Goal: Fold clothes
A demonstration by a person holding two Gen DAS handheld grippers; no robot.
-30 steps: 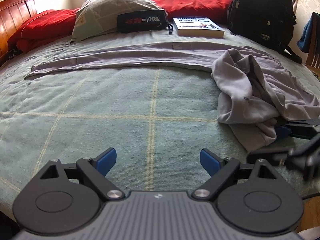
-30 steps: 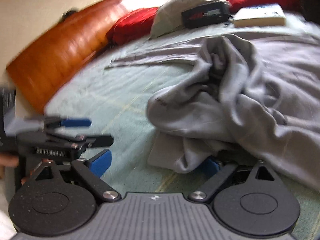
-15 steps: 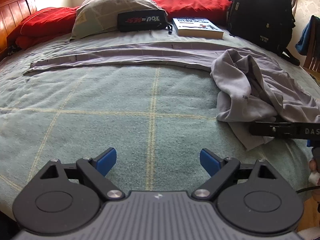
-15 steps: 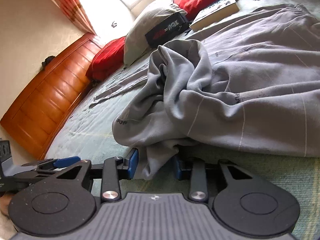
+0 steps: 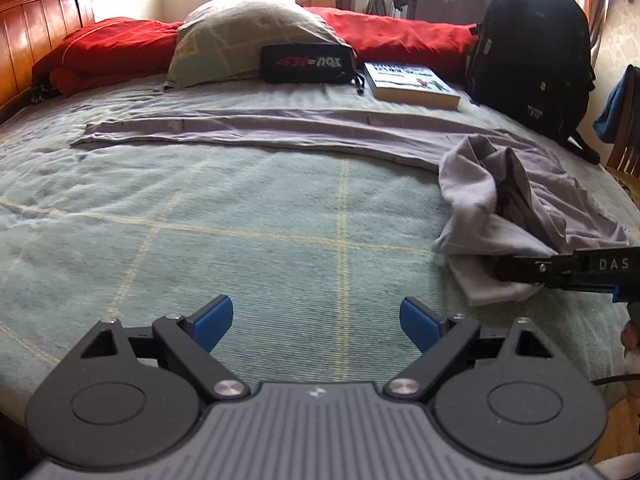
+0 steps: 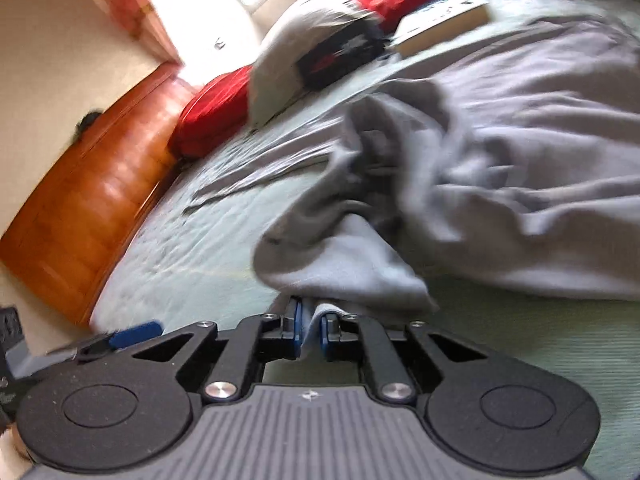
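Your right gripper (image 6: 310, 330) angles down at the bed (image 5: 240, 220), jaws closing on the grey garment's (image 6: 460, 184) near hem. Your left gripper (image 5: 316, 324) hovers tilted downward beside it, jaws wide and empty

We see a checked green bedspread (image 5: 240, 216), a pillow (image 5: 248, 36), a black pouch (image 5: 306, 62), a book (image 5: 412, 84), a black backpack (image 5: 532, 52), and a wooden headboard (image 6: 92, 200).

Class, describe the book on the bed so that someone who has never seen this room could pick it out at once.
Start at the red bedding along the far side of the bed. In front of it, between a black zip case and a tall black backpack, lies the book. It is the only flat, hard-edged thing there: blue-and-white cover, pale page edges.
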